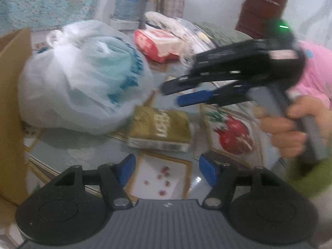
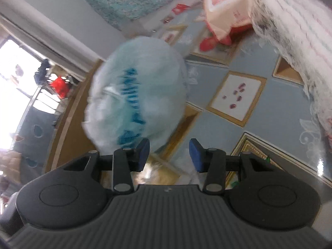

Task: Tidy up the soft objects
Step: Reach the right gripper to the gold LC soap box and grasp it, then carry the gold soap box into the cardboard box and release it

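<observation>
Table (image 1: pixel 182 66): patterned cover, largely hidden under clutter.
Plastic bag (image 1: pixel 83 76): left of frame, knotted, contents blurred; against cardboard box (image 1: pixel 12 112).
Gold packet (image 1: pixel 161 130): centre, print unreadable.
Right gripper (image 1: pixel 169 95): fingers slightly parted, empty, near bag.
Left gripper (image 1: pixel 166 171): fingers spread, empty.

Knotted translucent white plastic bag (image 1: pixel 83 76) stuffed with pale teal cloth, blue print, resting on patterned tabletop, against cardboard box (image 1: pixel 12 95)
</observation>
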### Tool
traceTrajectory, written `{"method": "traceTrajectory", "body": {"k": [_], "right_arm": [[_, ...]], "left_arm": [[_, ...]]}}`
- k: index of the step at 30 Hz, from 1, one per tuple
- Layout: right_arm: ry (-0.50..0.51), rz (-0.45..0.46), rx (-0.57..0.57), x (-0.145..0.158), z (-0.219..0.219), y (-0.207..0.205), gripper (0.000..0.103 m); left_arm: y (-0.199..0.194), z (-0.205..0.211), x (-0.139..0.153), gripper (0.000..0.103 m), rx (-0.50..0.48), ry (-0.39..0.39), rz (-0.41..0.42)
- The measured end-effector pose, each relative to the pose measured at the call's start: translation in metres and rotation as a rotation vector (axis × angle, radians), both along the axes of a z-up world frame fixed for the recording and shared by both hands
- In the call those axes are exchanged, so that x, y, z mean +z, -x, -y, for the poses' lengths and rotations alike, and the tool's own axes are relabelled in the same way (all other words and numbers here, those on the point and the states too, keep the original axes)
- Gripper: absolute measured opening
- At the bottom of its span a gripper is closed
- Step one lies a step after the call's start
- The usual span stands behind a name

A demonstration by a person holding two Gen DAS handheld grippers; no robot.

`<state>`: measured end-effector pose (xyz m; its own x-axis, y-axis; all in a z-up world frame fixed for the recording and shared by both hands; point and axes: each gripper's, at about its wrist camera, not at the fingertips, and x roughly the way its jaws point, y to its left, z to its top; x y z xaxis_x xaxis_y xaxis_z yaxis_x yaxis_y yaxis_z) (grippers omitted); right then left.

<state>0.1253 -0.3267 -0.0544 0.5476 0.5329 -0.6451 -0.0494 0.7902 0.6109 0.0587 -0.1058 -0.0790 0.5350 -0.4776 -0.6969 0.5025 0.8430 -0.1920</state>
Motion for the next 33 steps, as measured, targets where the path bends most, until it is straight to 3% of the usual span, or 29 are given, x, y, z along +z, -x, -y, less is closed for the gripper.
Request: {"method": "traceTrajectory", "body": {"k": [4, 10, 16, 24, 29, 33], "right_arm": [[-0.079, -0.061, 0.023, -0.018, -0.005, 0.000, 0.041], [-0.091, -0.101, 0.091, -0.018, -0.017, 0.027, 0.042], [-0.020, -0.050, 0.071, -0.007, -0.024, 0.038, 0.042], [-0.028, -0.043, 0.073, -0.017, -0.033, 0.036, 0.038], [-0.042, -0.013, 0.055, 0.001, -0.033, 0.045, 0.038], [-0.039, 0.079, 0.089, 0.039, -0.051, 0.048, 0.038]], "left_arm": [[0.006, 0.009, -0.003, 0.069, -0.030, -0.034, 0.022], [0.005, 0.011, -0.008, 0.069, -0.027, -0.066, 0.032], [0.007, 0.017, -0.010, 0.068, -0.015, -0.115, 0.073], [0.000, 0.023, -0.008, 0.060, -0.004, -0.143, 0.118], [0.009, 0.013, 0.014, 0.060, 0.006, -0.103, 0.177], [0.023, -0.002, 0.047, 0.060, 0.059, -0.108, 0.307]]}}
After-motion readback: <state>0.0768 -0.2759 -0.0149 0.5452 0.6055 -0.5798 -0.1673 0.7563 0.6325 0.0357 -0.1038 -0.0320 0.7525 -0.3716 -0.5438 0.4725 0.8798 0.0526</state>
